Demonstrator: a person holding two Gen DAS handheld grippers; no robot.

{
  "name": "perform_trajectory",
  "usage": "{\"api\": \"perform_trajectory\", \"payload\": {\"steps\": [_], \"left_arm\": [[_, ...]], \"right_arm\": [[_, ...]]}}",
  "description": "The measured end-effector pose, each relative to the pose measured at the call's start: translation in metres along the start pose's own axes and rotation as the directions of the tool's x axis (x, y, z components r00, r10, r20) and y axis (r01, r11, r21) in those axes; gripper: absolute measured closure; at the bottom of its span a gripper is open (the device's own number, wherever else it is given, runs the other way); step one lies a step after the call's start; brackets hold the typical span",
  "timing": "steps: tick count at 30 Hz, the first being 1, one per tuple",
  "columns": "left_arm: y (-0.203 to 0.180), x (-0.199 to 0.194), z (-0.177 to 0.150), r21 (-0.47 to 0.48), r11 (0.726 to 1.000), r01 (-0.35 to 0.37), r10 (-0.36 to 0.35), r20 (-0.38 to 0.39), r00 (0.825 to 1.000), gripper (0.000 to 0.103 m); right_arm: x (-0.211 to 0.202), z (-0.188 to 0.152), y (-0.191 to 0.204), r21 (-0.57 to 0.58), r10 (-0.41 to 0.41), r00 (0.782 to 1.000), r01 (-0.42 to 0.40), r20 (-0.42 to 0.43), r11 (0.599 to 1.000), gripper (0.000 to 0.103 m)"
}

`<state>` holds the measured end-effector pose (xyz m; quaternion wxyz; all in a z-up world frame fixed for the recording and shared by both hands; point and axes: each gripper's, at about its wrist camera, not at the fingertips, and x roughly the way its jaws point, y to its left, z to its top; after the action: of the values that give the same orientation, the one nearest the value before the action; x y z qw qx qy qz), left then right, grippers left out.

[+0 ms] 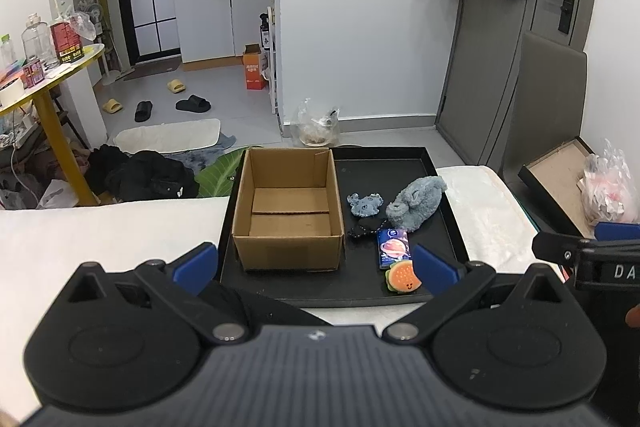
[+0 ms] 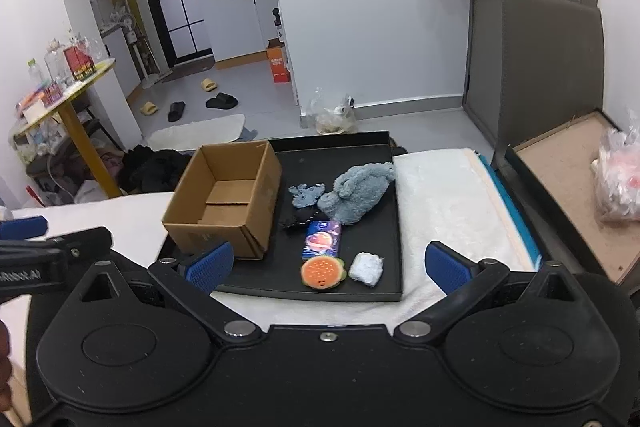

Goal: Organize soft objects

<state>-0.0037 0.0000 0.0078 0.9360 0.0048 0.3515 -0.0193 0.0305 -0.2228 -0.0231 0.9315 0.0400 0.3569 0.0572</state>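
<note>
A black tray point(image 1: 448, 223) lies on a white cover, with an open cardboard box point(image 1: 289, 213) standing in its left part; the box shows only its bare bottom flaps. To the right of the box the soft things lie in a loose group on the tray floor: a grey plush slipper point(image 2: 356, 193) farthest back, a small blue-grey plush piece point(image 2: 306, 195) just beside it on the box side, a small black thing point(image 2: 298, 218) touching the slipper's near end, a dark blue packet with a planet print point(image 2: 323, 238) in front of that, then an orange burger-shaped toy point(image 2: 322, 271) nearest the front rim, with a white crumpled wad point(image 2: 366, 269) just beside it. The left gripper point(image 1: 316, 265) hovers before the tray's front edge, its blue pads spread wide with nothing between them. The right gripper point(image 2: 328, 267) hangs likewise, pads far apart and empty, with the burger toy and wad showing between them.
</note>
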Motion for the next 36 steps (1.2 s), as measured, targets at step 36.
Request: {"api": "perform_trajectory", "payload": {"steps": [36], "left_arm": [[0.0061, 0.0023, -0.0013, -0.001, 1.0, 0.003, -0.003, -0.013, 1.0, 0.0]], "right_arm": [[0.0021, -0.0026, 0.0016, -0.012, 0.012, 1.0, -0.012, -0.018, 1.0, 0.0]]}}
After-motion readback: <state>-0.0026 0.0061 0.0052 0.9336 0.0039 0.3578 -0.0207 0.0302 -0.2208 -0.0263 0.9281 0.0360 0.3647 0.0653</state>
